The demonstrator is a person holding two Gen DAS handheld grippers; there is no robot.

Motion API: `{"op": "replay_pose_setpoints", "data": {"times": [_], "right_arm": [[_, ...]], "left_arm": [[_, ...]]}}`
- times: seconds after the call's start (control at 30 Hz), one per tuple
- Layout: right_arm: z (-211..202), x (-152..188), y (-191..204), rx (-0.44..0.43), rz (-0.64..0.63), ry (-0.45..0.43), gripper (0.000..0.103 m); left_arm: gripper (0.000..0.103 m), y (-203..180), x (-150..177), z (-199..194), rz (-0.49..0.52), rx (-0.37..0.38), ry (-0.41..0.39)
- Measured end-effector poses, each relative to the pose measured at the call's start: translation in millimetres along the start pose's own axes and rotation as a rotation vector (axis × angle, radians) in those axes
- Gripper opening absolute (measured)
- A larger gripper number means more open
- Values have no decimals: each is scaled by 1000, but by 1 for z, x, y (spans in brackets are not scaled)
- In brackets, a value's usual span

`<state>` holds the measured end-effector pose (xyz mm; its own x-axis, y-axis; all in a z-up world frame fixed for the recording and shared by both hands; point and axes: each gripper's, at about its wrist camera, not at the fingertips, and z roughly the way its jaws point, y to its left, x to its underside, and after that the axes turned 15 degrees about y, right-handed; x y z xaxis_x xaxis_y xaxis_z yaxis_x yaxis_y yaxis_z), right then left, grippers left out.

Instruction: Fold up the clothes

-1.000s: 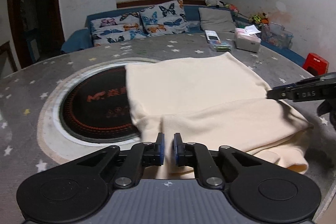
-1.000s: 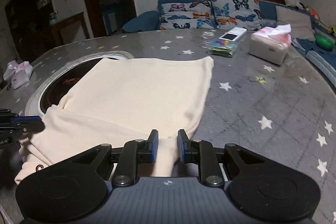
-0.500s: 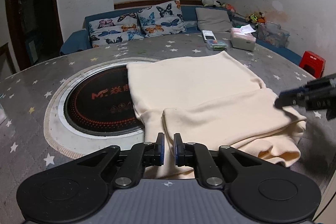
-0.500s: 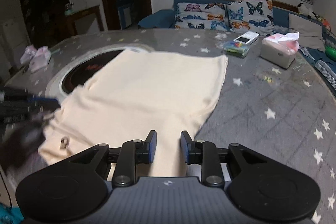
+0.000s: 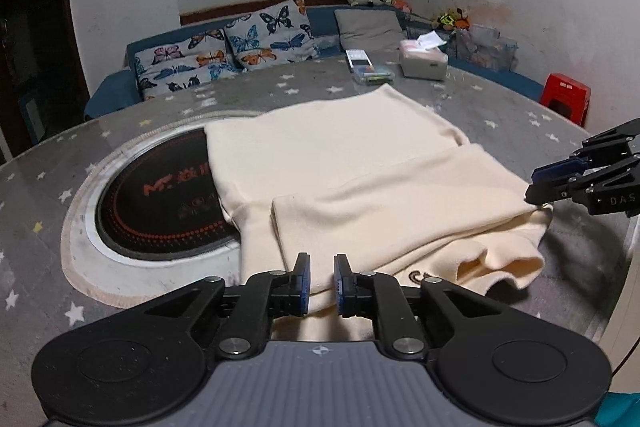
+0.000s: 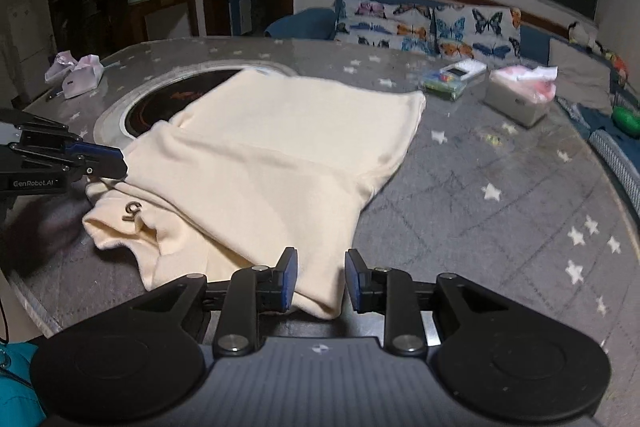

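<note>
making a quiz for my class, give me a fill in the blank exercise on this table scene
1. The garment being folded is ____ in colour.
2. The cushions on the sofa carry a ____ print.
3. The tablecloth is grey with white ____.
4. The plastic stool by the wall is ____.

Missing words: cream; butterfly; stars; red

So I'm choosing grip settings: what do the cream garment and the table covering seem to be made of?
The cream garment looks like soft matte knit, perhaps cotton or fleece: it drapes in rounded folds with no sheen. The table covering looks like grey star-printed cloth under a glossy clear layer, perhaps glass or plastic: pale reflections lie on it near the far edge.
</note>
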<state>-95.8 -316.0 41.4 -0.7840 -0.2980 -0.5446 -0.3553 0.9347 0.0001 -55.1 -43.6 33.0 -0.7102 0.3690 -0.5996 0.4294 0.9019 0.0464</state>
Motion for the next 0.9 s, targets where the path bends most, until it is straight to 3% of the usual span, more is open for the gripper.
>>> {"op": "replay_pose_setpoints", "data": {"times": [0.2,0.33,0.53,0.67,0.7,0.8,0.9], "right_arm": [[7,1,6,-40,-18,8,25],[7,3,8,-41,-38,28,26],[-1,3,15,-33,-106,36,34],[-5,5,26,-19,-178,42,36],[-6,6,28,-14,-201,42,39],[-8,10,36,12,-274,45,50],[-9,14,44,38,-351,48,53]], "left_arm": [[23,-1,12,-10,61,-17,13],[43,-7,31,-22,167,-34,16],[45,-32,46,-17,337,-70,-15],[45,-43,45,-9,396,-75,-57],[43,-45,44,-7,410,-76,-68],[21,-49,41,-3,433,-65,-82],[12,-45,33,-4,399,-45,-90]]}}
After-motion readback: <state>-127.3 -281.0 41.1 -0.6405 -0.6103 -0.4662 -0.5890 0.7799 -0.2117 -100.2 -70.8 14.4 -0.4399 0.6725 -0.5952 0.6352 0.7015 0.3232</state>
